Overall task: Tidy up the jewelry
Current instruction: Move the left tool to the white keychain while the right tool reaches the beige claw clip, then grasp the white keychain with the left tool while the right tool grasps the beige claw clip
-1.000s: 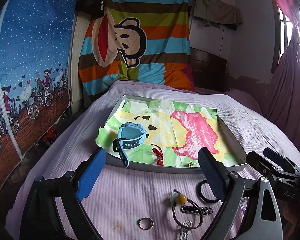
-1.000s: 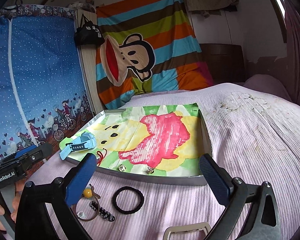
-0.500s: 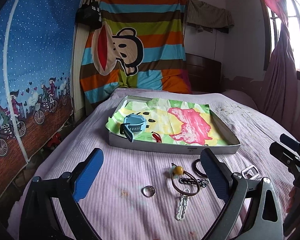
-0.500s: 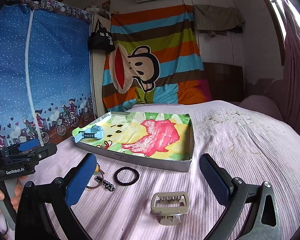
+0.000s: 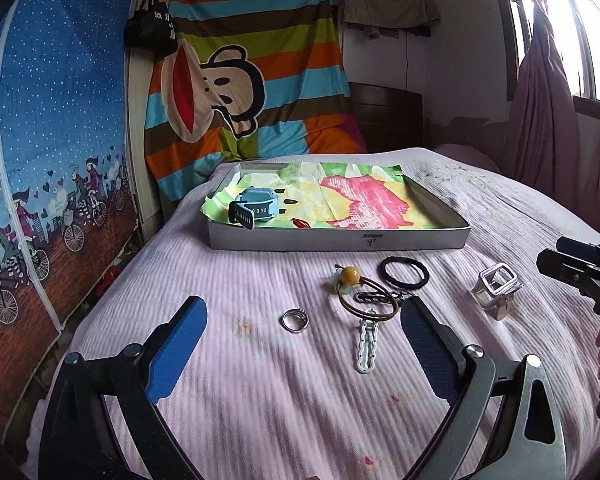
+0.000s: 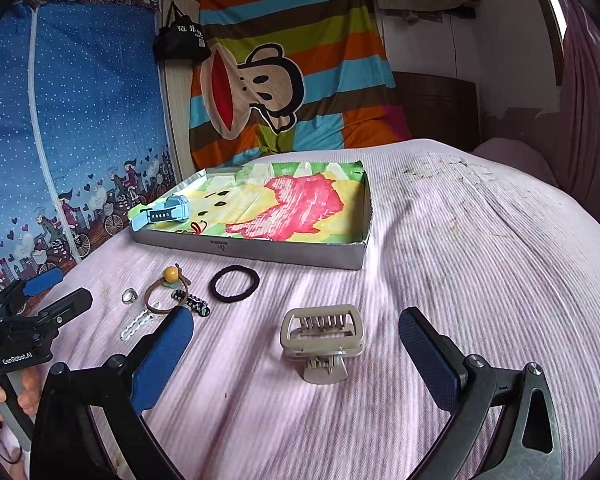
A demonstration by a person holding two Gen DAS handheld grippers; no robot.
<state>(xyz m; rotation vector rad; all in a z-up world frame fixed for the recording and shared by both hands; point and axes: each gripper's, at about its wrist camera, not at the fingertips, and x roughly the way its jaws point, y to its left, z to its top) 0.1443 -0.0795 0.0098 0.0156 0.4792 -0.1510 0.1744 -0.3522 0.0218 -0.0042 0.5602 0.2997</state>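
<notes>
A shallow grey box (image 5: 340, 238) (image 6: 260, 249) lined with bright printed paper lies on the pink bedspread, holding a blue watch (image 5: 256, 209) (image 6: 168, 210) and small red trinkets. In front of it lie a silver ring (image 5: 295, 319) (image 6: 129, 295), a brown hair tie with a yellow bead (image 5: 350, 276) (image 6: 171, 274), a black hair tie (image 5: 403, 272) (image 6: 235, 283), a white chain clip (image 5: 366, 344) (image 6: 136, 326), a black-and-white clip (image 6: 192, 301) and a beige claw clip (image 5: 496, 288) (image 6: 322, 338). My left gripper (image 5: 302, 344) is open over the ring. My right gripper (image 6: 296, 346) is open around the claw clip.
The bed's left edge drops off beside a blue patterned curtain (image 5: 48, 152). A striped monkey cloth (image 5: 252, 80) hangs behind the box, with a dark headboard (image 5: 388, 120) and a pink window curtain (image 5: 548, 112) to the right. A hand (image 6: 4, 394) holds the left tool.
Both grippers have pulled back from the box and lowered toward the bedspread. The loose pieces in front of the box now lie between and ahead of the open fingers. Nothing was picked up.
</notes>
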